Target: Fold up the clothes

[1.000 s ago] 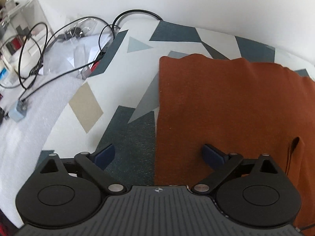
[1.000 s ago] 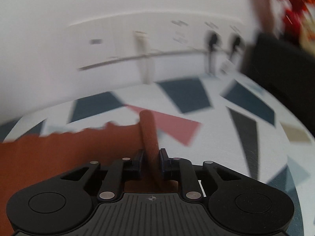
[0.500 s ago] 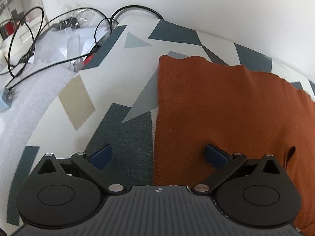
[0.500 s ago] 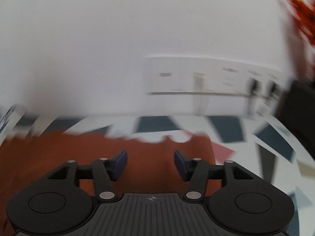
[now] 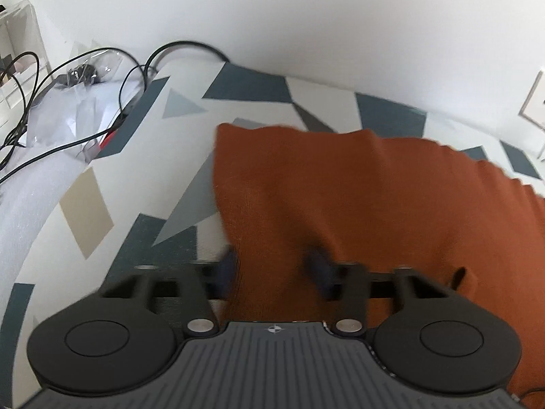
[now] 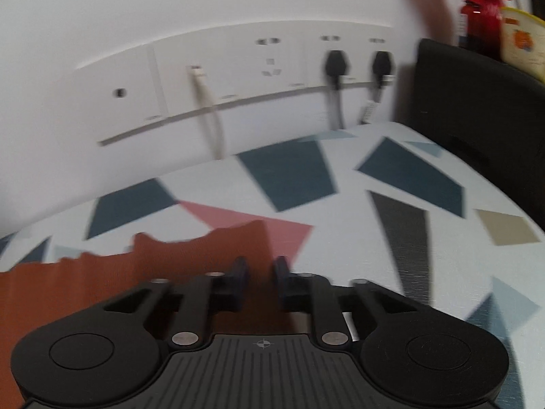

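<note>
A rust-orange cloth (image 5: pixel 374 197) lies spread on the patterned tablecloth (image 5: pixel 163 156). My left gripper (image 5: pixel 272 269) is at the cloth's near left edge. Its jaws are closing, and a raised fold of the fabric fills the gap between the blurred fingers. In the right wrist view the same cloth (image 6: pixel 102 283) reaches in from the left, with its wavy far edge showing. My right gripper (image 6: pixel 260 272) is at the cloth's right end. Its jaws are closing on a strip of the fabric pinched between the pads.
Black cables and clear plastic bags (image 5: pixel 78 102) lie on white foam (image 5: pixel 27 197) at the far left. A wall socket panel (image 6: pixel 272 68) with two black plugs (image 6: pixel 335 64) stands behind the table (image 6: pixel 374 238). A black chair back (image 6: pixel 477 102) is at the right.
The left jaws went from wide open to closed around the cloth's left edge, bunching it up. The right gripper let go of a fold, opened, swung across, and closed on the cloth again.
</note>
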`<action>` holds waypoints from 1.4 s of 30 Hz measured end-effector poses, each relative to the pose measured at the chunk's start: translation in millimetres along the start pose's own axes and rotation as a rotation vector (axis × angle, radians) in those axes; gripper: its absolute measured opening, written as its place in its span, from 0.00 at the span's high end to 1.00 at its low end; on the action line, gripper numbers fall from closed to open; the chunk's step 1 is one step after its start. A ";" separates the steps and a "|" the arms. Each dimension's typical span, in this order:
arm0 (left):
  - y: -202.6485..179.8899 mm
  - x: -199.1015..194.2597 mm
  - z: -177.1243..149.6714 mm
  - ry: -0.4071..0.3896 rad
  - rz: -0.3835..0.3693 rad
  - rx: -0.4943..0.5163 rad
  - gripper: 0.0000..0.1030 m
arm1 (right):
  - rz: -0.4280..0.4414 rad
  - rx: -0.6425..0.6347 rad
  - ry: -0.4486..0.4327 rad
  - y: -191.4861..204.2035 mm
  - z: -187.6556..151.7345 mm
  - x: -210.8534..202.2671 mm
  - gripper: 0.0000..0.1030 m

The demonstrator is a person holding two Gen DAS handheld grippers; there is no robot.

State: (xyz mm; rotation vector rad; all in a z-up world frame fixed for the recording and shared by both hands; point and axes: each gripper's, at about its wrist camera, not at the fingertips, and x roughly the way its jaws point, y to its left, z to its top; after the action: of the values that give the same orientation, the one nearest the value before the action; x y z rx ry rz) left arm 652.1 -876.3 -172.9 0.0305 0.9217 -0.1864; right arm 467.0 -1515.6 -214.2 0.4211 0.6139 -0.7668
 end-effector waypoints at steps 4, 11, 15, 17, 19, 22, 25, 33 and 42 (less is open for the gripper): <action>0.3 -0.3 -0.6 -0.023 -0.001 -0.029 0.86 | -0.051 0.009 -0.015 -4.3 2.2 -0.2 0.94; -2.2 7.7 10.8 -0.035 0.056 -0.004 0.69 | -0.091 0.074 -0.023 -28.2 -0.8 1.1 0.93; -9.7 -0.4 16.8 -0.029 0.088 0.124 0.38 | -0.056 0.184 0.024 -34.1 11.1 -6.6 0.66; -13.9 -19.9 14.0 -0.062 0.004 0.172 0.37 | 0.035 0.234 0.009 -40.0 16.8 -27.1 0.66; -19.8 -39.1 9.1 -0.070 -0.118 0.202 0.32 | 0.098 0.243 -0.003 -45.2 20.1 -51.8 0.65; -39.1 -51.5 -7.0 -0.025 -0.293 0.261 0.32 | 0.155 0.216 0.040 -50.8 8.8 -82.1 0.65; -66.7 -49.7 -27.4 0.008 -0.354 0.323 0.31 | 0.174 0.153 0.105 -51.2 -11.2 -104.7 0.59; -103.3 -24.7 -49.4 0.032 -0.265 0.356 0.25 | 0.142 -0.104 0.186 -11.5 -63.0 -111.2 0.43; -81.0 -50.2 -41.7 -0.056 -0.278 0.263 0.91 | 0.150 -0.104 0.178 -9.3 -71.9 -111.4 0.92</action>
State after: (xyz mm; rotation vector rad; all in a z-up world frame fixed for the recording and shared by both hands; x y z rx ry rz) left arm 575.6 -944.2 -154.0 0.1402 0.8384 -0.5641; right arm 371.9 -1424.4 -196.8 0.4375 0.7760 -0.5560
